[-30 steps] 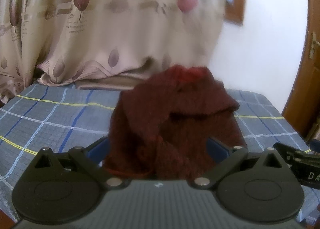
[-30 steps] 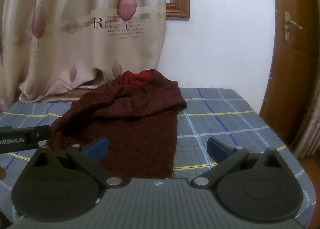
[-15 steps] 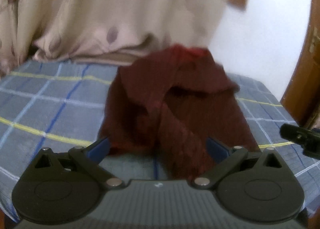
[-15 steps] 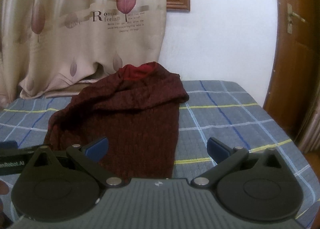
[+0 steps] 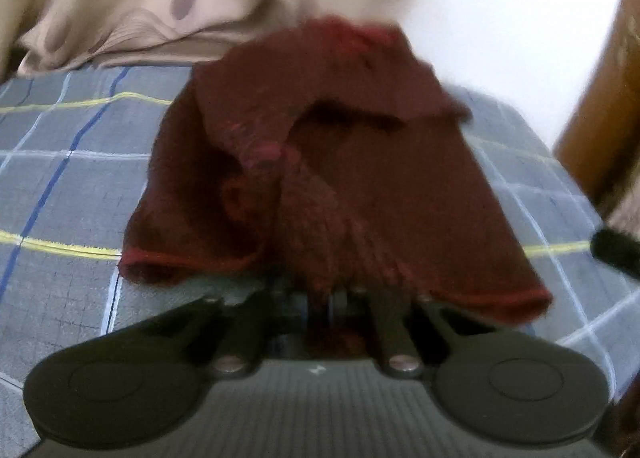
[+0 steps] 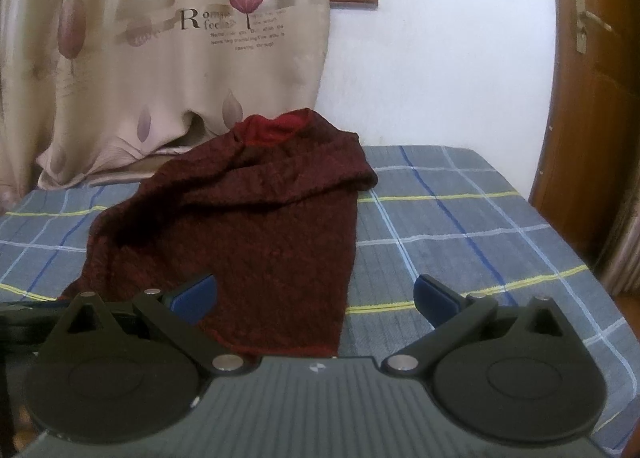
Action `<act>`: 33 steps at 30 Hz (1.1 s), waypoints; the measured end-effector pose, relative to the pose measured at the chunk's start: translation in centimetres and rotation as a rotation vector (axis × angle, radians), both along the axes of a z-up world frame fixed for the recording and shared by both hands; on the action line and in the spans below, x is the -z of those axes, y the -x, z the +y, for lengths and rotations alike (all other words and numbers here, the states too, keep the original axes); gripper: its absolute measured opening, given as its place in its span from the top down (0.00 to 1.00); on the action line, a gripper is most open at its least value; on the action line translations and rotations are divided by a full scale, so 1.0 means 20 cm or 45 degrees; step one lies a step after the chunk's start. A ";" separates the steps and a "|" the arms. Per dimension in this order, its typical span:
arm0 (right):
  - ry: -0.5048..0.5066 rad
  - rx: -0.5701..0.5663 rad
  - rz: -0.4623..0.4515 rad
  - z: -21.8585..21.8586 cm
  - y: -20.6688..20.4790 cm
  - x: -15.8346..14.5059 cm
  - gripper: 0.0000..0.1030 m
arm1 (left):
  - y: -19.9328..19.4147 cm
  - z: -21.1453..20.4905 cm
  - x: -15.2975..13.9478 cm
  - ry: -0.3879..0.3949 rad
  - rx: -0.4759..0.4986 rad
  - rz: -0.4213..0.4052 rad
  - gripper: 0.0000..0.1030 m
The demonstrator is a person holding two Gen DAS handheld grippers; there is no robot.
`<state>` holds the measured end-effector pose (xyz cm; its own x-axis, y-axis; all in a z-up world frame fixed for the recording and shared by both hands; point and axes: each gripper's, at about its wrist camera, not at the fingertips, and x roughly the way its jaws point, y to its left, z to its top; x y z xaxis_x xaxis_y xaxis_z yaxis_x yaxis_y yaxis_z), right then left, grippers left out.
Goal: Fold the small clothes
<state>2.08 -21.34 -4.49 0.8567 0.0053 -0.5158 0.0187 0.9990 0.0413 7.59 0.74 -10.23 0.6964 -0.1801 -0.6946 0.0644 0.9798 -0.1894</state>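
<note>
A crumpled dark red knitted garment (image 6: 244,230) is lying mid-bed on a grey checked bedsheet (image 6: 460,226), its hem reaching the near edge. The left gripper (image 5: 320,298) is pinching that hem, jaws just closed. The right gripper (image 6: 316,296) is hovering over the hem's right corner, jaws apart.

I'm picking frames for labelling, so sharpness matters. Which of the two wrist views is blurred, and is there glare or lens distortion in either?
Left wrist view: motion-smeared throughout, so the maroon knit garment and beige curtain have soft edges. Right wrist view: sharp, the curtain's lettering partly readable, the white wall bright but not glaring. Both: fisheye bending, clearest in the wooden door.
</note>
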 end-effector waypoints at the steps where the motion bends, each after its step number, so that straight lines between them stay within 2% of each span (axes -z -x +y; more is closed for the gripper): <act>1: -0.004 0.004 0.004 -0.01 -0.01 0.00 0.00 | 0.00 0.00 -0.02 -0.024 0.011 -0.019 0.92; 3: -0.014 0.007 0.004 -0.02 -0.01 0.01 0.00 | -0.01 0.02 -0.10 -0.068 -0.001 -0.063 0.92; 6: -0.014 0.017 0.007 -0.04 -0.02 0.02 0.00 | -0.03 0.10 -0.28 -0.076 -0.038 -0.130 0.92; 11: -0.030 0.016 0.029 -0.05 -0.08 0.05 0.00 | -0.11 0.30 -0.59 -0.222 -0.163 -0.255 0.92; 15: -0.042 0.003 0.053 -0.04 -0.13 0.07 0.00 | -0.25 0.51 -0.78 -0.385 -0.330 -0.336 0.91; 20: -0.076 -0.078 0.069 0.00 -0.19 0.10 0.00 | -0.50 0.80 -0.88 -0.485 -0.508 -0.332 0.91; 23: -0.079 -0.219 0.054 0.07 -0.21 0.12 0.00 | -0.69 0.97 -0.85 -0.538 -0.558 -0.282 0.88; 25: -0.032 -0.321 0.054 0.15 -0.22 0.14 0.00 | -0.80 1.06 -0.79 -0.588 -0.586 -0.283 0.85; 28: 0.044 -0.409 0.048 0.25 -0.23 0.17 0.00 | -0.89 1.14 -0.67 -0.745 -0.630 -0.290 0.70; 29: 0.054 -0.416 0.056 0.27 -0.23 0.18 0.00 | -0.90 1.17 -0.64 -0.780 -0.644 -0.305 0.56; 30: 0.046 -0.418 0.065 0.28 -0.24 0.19 0.00 | -0.91 1.20 -0.63 -0.793 -0.657 -0.327 0.31; 32: 0.017 -0.417 0.092 0.26 -0.26 0.21 0.00 | -0.92 1.28 -0.59 -0.776 -0.703 -0.358 0.02; 33: 0.000 -0.407 0.106 0.24 -0.27 0.21 0.00 | -0.91 1.32 -0.58 -0.755 -0.722 -0.374 0.03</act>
